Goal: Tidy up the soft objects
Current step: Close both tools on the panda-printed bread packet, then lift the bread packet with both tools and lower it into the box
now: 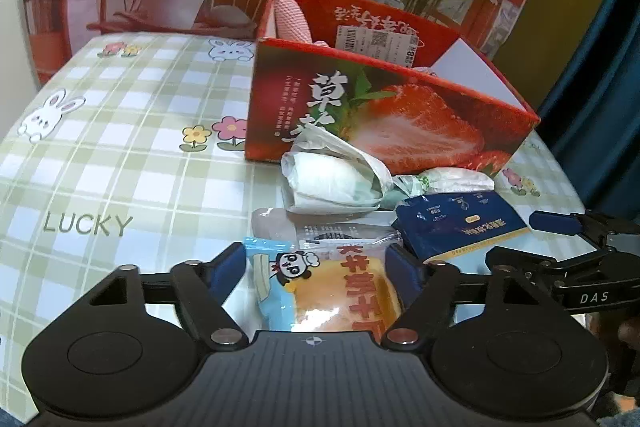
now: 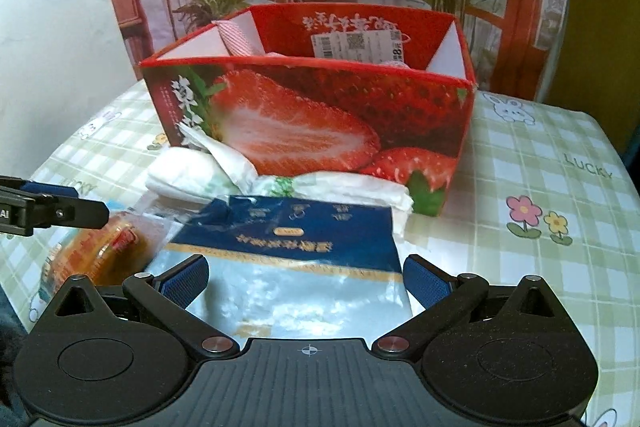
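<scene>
A bread packet [image 1: 320, 287] with a panda print lies on the checked tablecloth [image 1: 120, 167]. My left gripper [image 1: 316, 263] is at its sides, both blue pads touching the wrapper edges. To its right lies a dark blue and silver packet [image 2: 288, 259]. My right gripper [image 2: 306, 283] is open and straddles that packet's near end. Two white rolled bundles [image 1: 328, 183] [image 1: 452, 179] rest against the red strawberry box [image 1: 400, 115]. A pink soft item [image 1: 288, 19] stands inside the box.
A clear packet [image 1: 280, 223] lies under the bread packet's far end. The box [image 2: 320, 107] stands close behind the pile, with a printed backdrop of plants and a chair beyond. Tablecloth shows left of the pile [image 1: 100, 227] and right of the box [image 2: 540, 187].
</scene>
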{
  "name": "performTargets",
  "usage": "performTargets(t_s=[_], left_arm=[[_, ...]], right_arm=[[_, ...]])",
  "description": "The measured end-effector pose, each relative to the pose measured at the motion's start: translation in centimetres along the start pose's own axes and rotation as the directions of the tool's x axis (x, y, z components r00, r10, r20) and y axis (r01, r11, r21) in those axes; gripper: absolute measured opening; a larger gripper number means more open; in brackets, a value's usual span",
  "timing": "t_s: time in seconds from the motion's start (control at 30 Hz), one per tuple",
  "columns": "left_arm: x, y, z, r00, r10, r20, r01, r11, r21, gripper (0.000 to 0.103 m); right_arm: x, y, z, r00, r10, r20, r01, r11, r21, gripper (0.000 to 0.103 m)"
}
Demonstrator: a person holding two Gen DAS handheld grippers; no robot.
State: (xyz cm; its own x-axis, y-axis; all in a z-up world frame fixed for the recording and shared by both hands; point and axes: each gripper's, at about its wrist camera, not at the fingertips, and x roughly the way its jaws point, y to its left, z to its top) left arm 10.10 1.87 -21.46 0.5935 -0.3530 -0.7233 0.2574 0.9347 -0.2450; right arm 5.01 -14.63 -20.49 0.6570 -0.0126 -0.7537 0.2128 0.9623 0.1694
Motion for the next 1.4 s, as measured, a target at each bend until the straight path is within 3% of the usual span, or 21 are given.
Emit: performTargets(t_s=[0.17,0.33,0.5,0.63,0.77,0.93,1.07,1.4], left_arm=[[-0.7,1.4,-0.3,0.999,-0.034,-0.022,0.033,0.998,-0.048,0.068],[-0.8,2.6,-1.5,0.995,-0.077,-0.067,0.071,0.994,-0.086,0.068],[-0.4,3.9,-2.2,0.986,-0.147,-0.084,0.133,0.979,-0.155,0.054],[0.3,4.0,-2.3,0.977,-0.197,-0.087,0.18,0.968,-0.178,0.05],[1.0,3.8,-2.3,0.972,-0.216,-0.091,0.197,0.964,-0.18,0.05],[1.6,4.0,-1.8,0.972,-0.221,-0.083,0.202,0.961,-0.187,0.05],[2.1,4.3,-0.8,0.976,-0.21,-0.062,0.194,0.96,-0.204,0.05],[1.9,3.1,1.4,0.974,-0.225,0.008,0.224,0.962,-0.16,0.048]], right_arm=[[-0.3,1.6,1.4,0.999,0.051,0.01,-0.05,0.997,-0.064,0.102],[-0.1,4.4,2.0,0.989,0.148,-0.028,-0.151,0.979,-0.141,0.089],[0.4,7.5,1.8,0.965,0.246,-0.095,-0.261,0.94,-0.221,0.074],[0.9,9.4,1.6,0.946,0.291,-0.146,-0.321,0.908,-0.268,0.064],[1.8,10.2,1.4,0.921,0.327,-0.209,-0.375,0.89,-0.259,0.049],[2.9,9.9,1.9,0.9,0.365,-0.24,-0.411,0.892,-0.187,0.049],[3.4,9.5,2.8,0.901,0.37,-0.225,-0.41,0.897,-0.167,0.045],[3.1,8.9,4.8,0.937,0.321,-0.138,-0.343,0.921,-0.183,0.04]])
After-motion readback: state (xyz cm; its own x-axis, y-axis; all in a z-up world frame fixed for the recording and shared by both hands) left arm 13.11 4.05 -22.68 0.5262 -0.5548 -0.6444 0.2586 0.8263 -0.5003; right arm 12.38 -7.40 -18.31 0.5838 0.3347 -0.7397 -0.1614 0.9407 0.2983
